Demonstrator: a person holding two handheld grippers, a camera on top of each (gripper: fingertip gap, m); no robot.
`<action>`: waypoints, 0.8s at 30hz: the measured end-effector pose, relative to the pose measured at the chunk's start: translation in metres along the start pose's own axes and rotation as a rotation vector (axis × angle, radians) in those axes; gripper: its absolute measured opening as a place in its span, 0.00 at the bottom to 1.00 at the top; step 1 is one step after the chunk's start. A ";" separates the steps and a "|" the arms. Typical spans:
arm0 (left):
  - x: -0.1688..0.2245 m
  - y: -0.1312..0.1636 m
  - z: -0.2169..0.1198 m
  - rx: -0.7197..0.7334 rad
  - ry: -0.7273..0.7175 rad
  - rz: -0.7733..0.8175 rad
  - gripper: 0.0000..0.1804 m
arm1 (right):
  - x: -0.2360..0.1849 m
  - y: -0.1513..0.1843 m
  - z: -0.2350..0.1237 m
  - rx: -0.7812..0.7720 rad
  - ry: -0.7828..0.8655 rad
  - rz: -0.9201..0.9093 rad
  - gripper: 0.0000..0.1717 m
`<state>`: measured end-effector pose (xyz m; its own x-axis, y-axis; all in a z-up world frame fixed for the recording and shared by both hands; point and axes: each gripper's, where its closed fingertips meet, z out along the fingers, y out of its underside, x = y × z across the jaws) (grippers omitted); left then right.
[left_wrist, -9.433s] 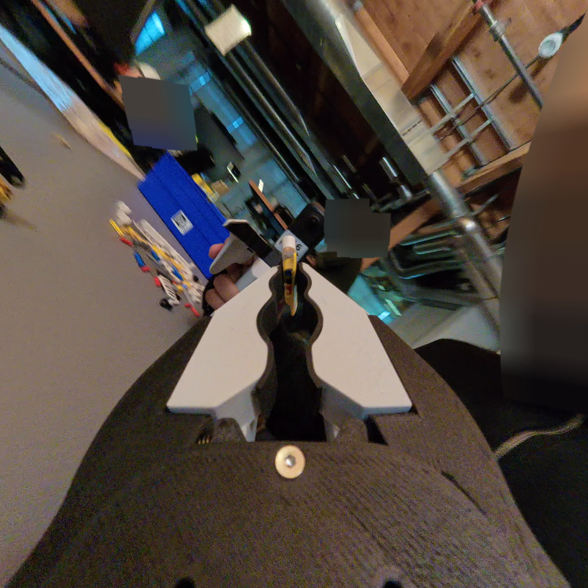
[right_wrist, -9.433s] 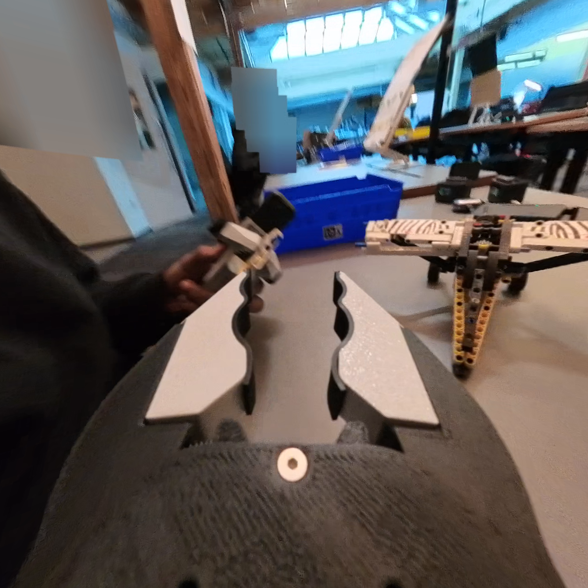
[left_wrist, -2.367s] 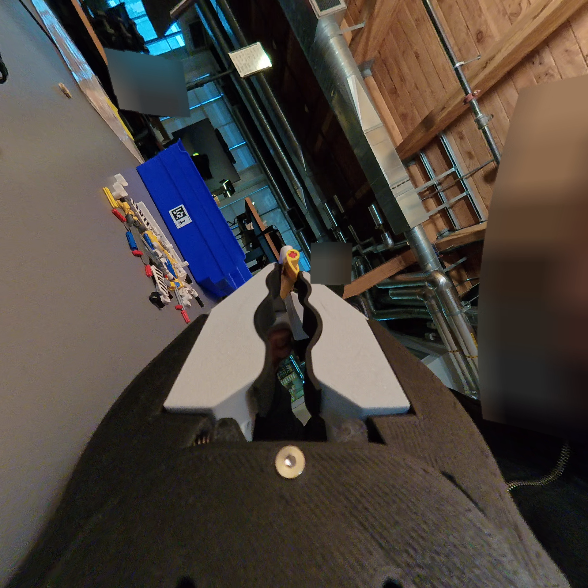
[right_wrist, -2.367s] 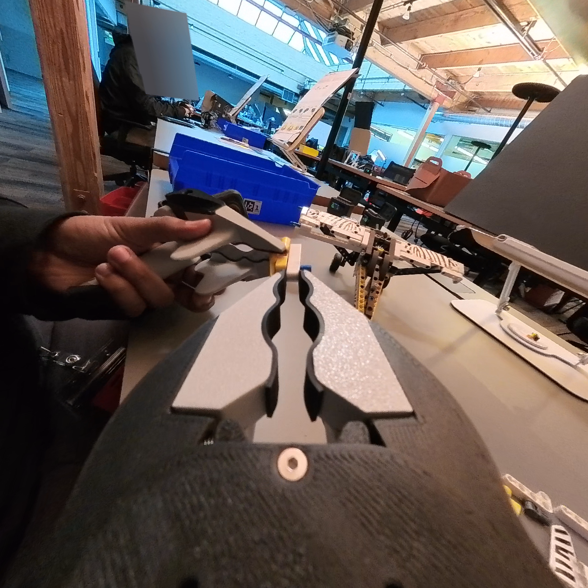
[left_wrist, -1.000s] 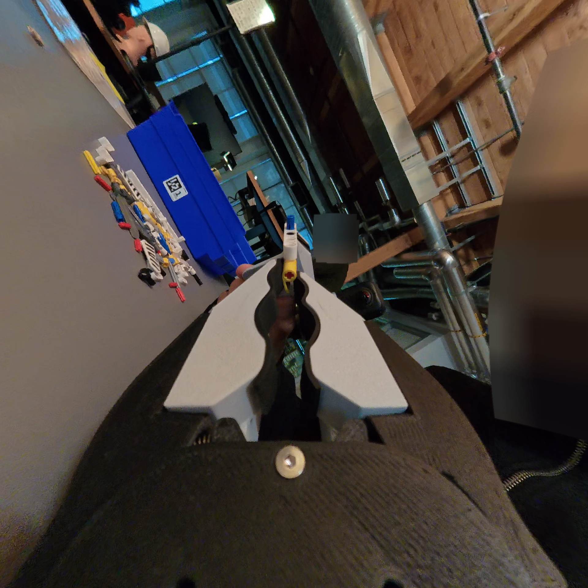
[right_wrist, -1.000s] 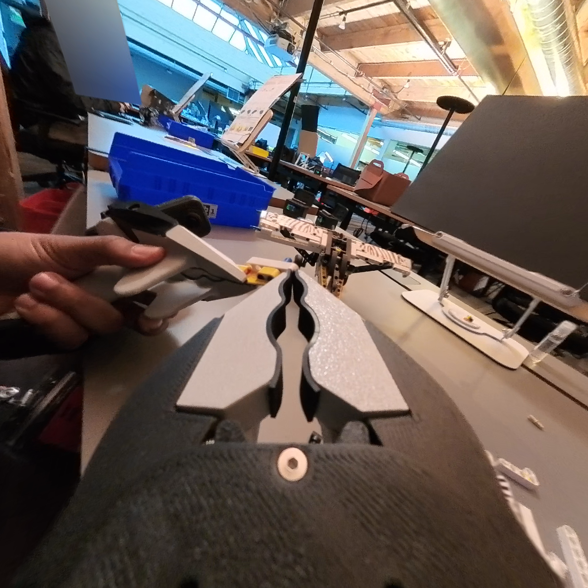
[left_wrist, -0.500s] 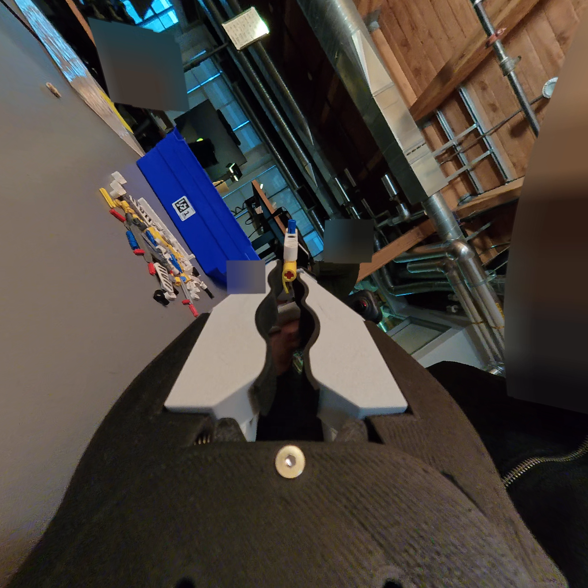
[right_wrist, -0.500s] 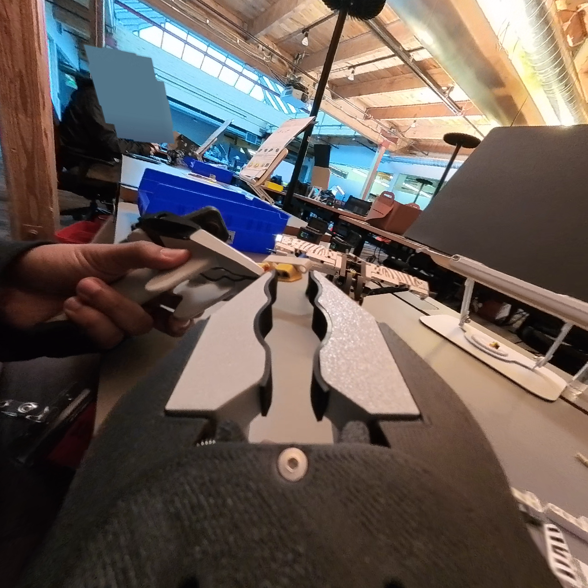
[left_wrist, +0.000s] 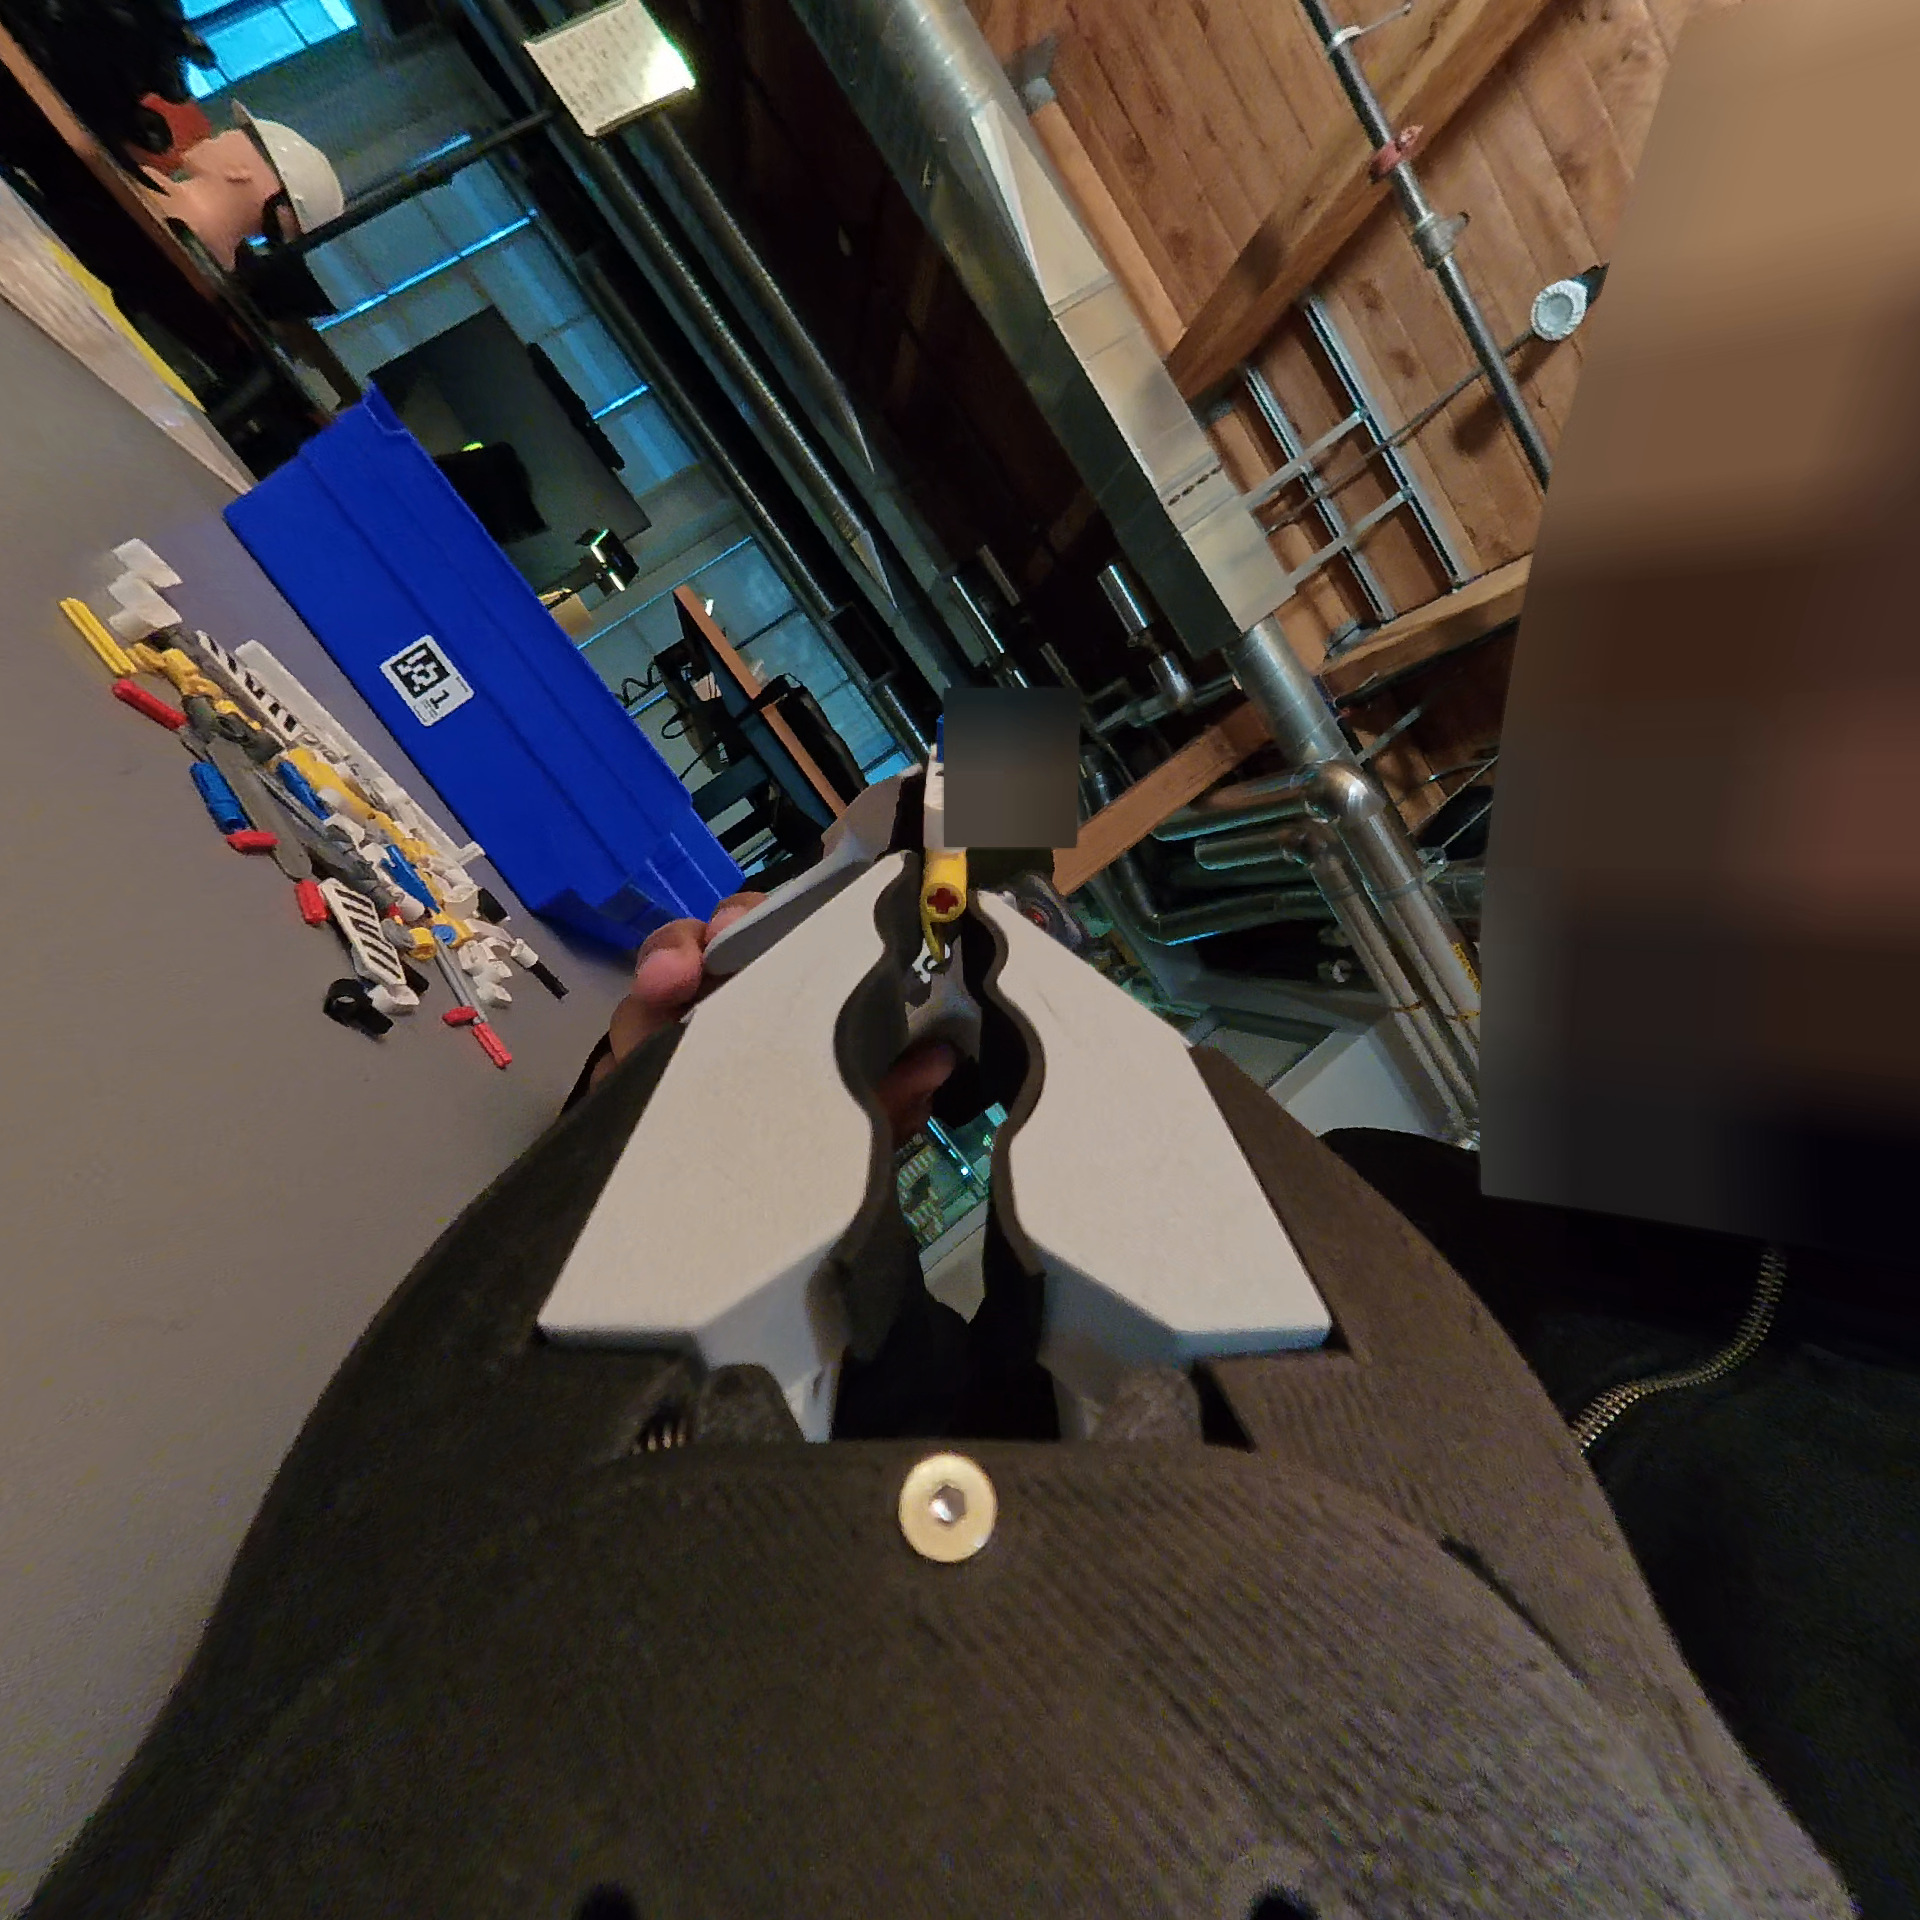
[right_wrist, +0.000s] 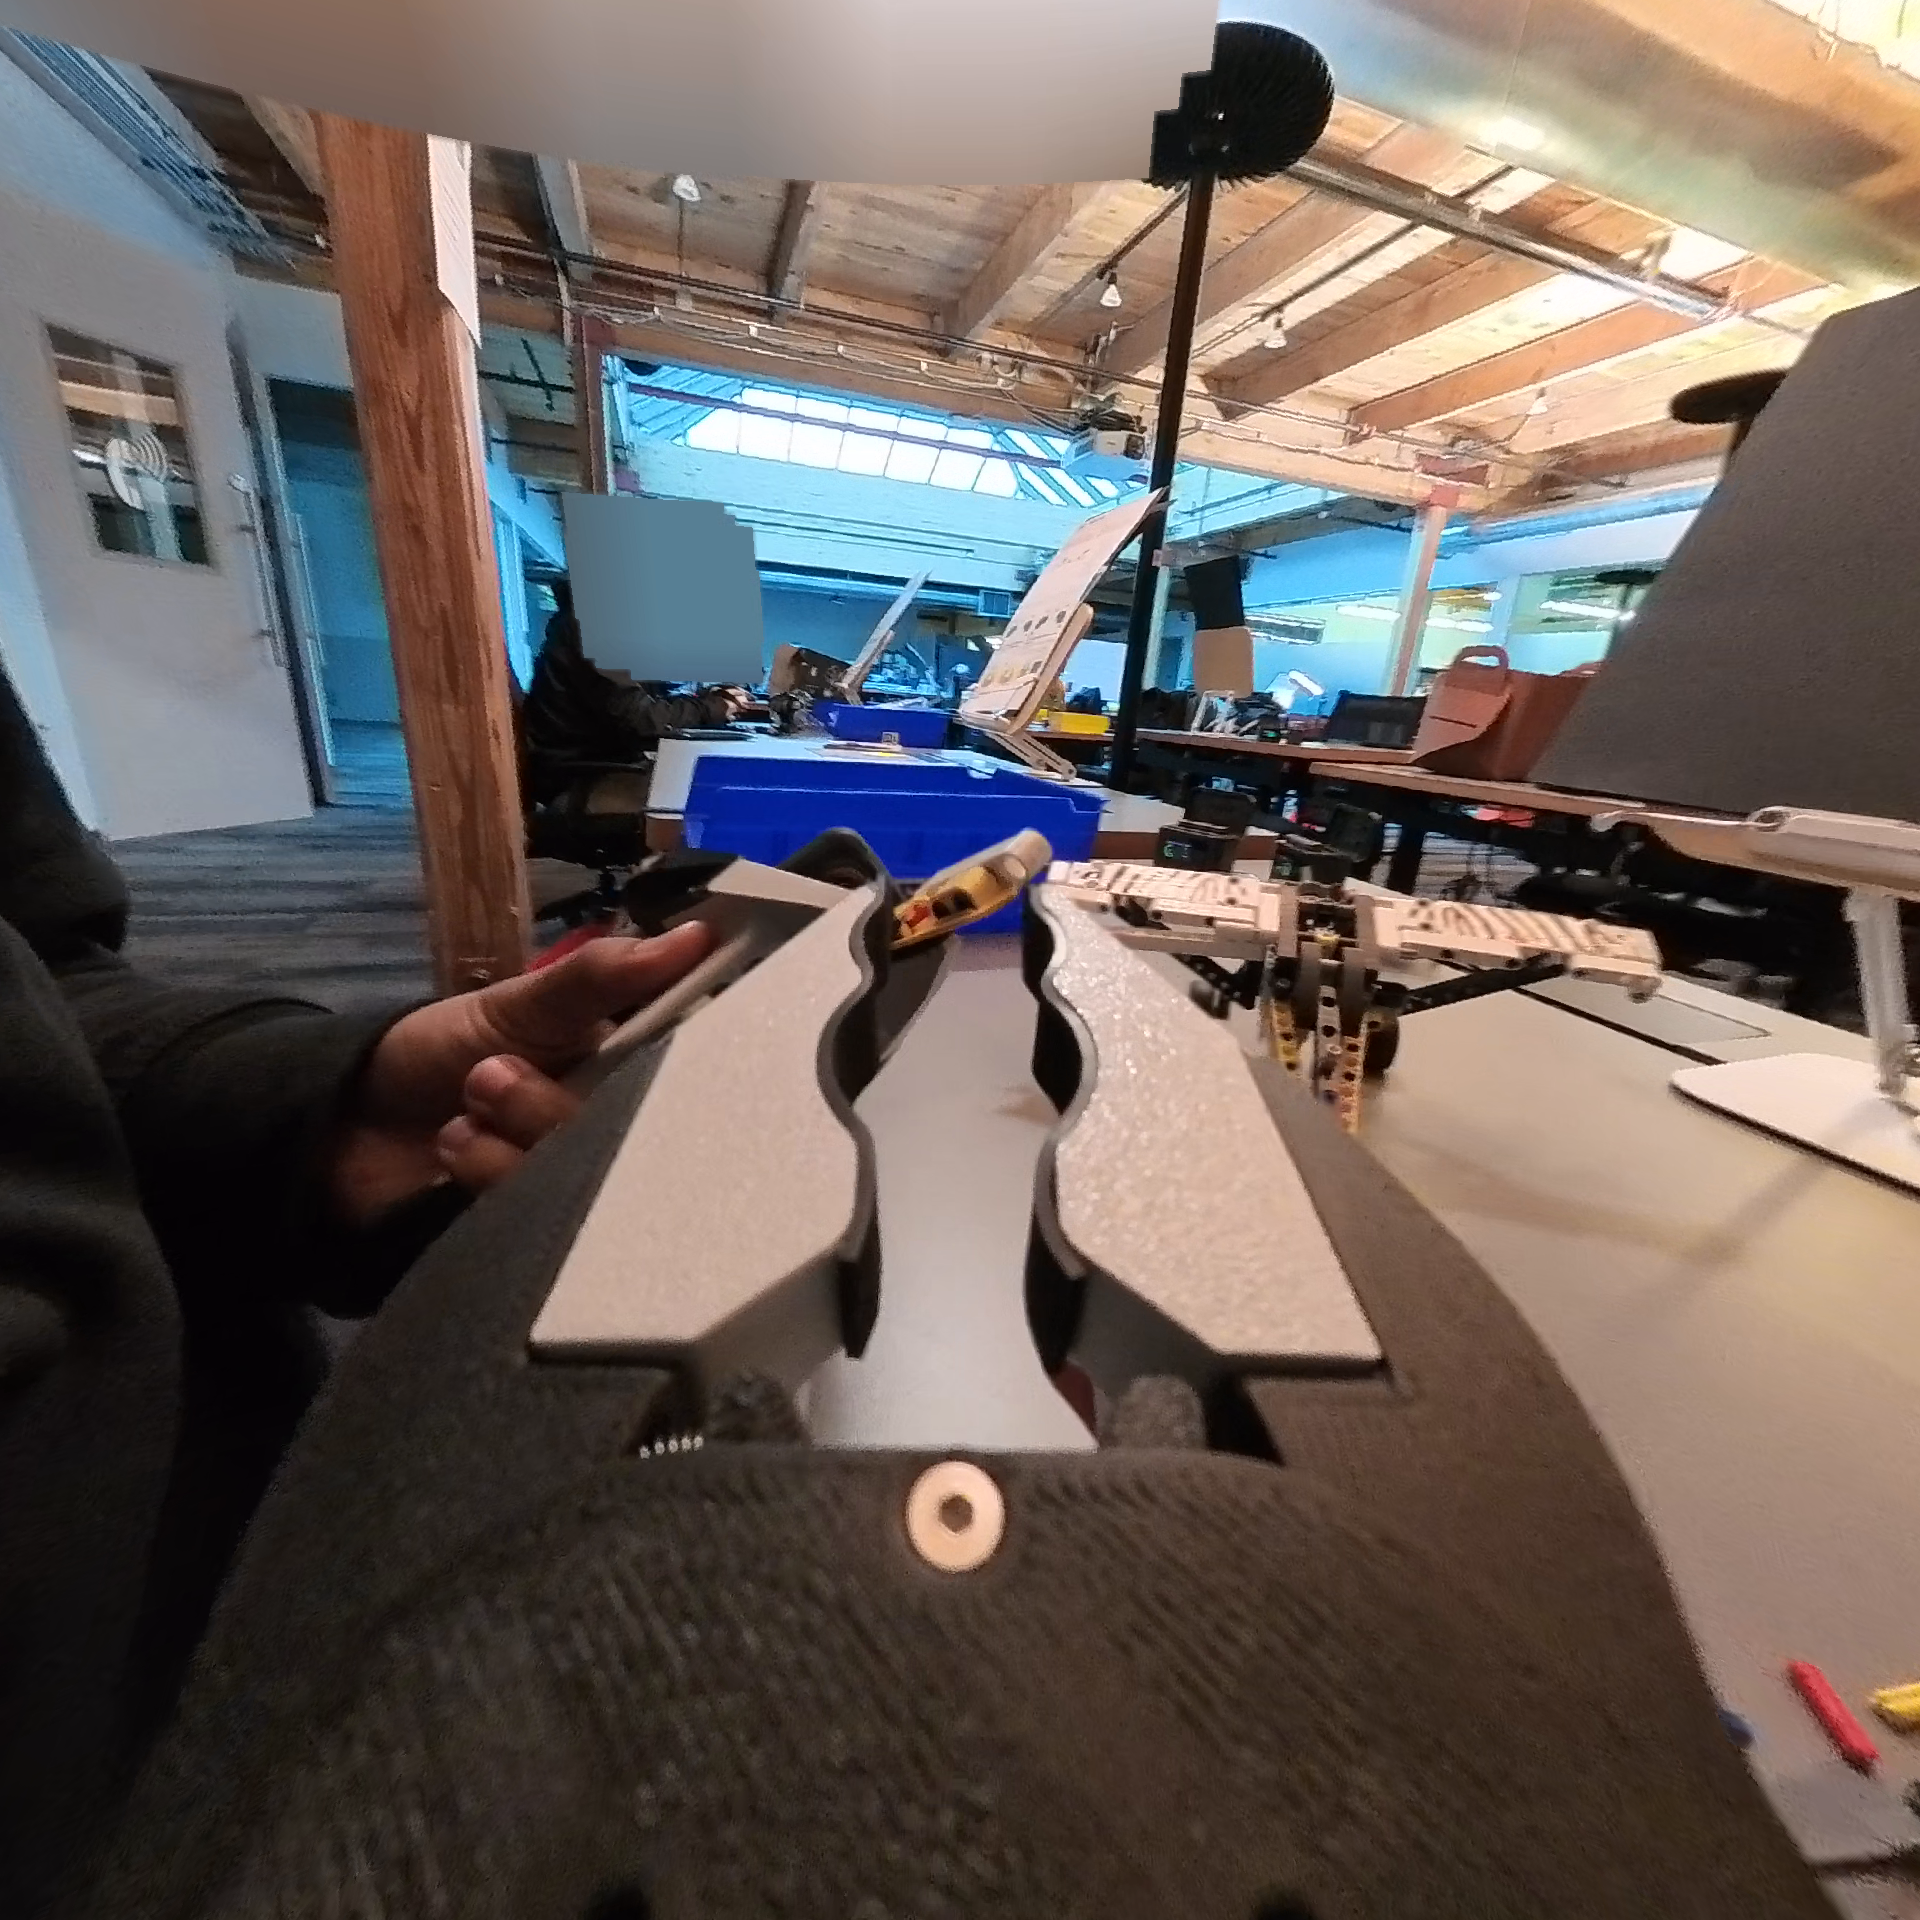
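Left gripper (left_wrist: 940, 902) fingers nearly closed, pinching a small yellow plastic piece (left_wrist: 943, 896) with a red cross-shaped hole at the very tips; a white piece joined above it, partly hidden. Right gripper (right_wrist: 956, 914) fingers parted, nothing pressed between them; the same yellow and white assembly (right_wrist: 966, 891) just ahead of the left fingertip, apart from both pads. Judged light, rigid, smooth moulded plastic, likely to slip or twist under an off-centre pinch; joints probably pull apart under side load. Best taken across the flat sides, close to the joint. Beyond: built toy model (right_wrist: 1340, 940) on the desk (right_wrist: 1558, 1195), blue bin (left_wrist: 468, 675), loose scattered pieces (left_wrist: 312, 821).
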<state>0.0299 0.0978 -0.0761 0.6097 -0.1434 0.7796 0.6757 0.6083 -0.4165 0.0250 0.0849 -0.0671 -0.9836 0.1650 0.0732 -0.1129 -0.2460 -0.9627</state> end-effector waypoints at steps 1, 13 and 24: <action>0.001 0.000 0.001 -0.004 0.003 0.009 0.01 | -0.001 -0.001 0.000 0.005 -0.015 0.024 0.12; 0.004 0.014 0.007 -0.118 -0.073 0.231 0.01 | -0.007 -0.004 -0.003 0.021 -0.163 0.298 0.04; 0.013 0.008 0.002 -0.166 -0.072 0.362 0.13 | -0.017 -0.002 -0.004 -0.017 -0.237 0.315 0.03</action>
<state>0.0426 0.1022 -0.0681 0.7939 0.1159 0.5969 0.4839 0.4741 -0.7356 0.0427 0.0864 -0.0677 -0.9751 -0.1421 -0.1701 0.2000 -0.2330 -0.9517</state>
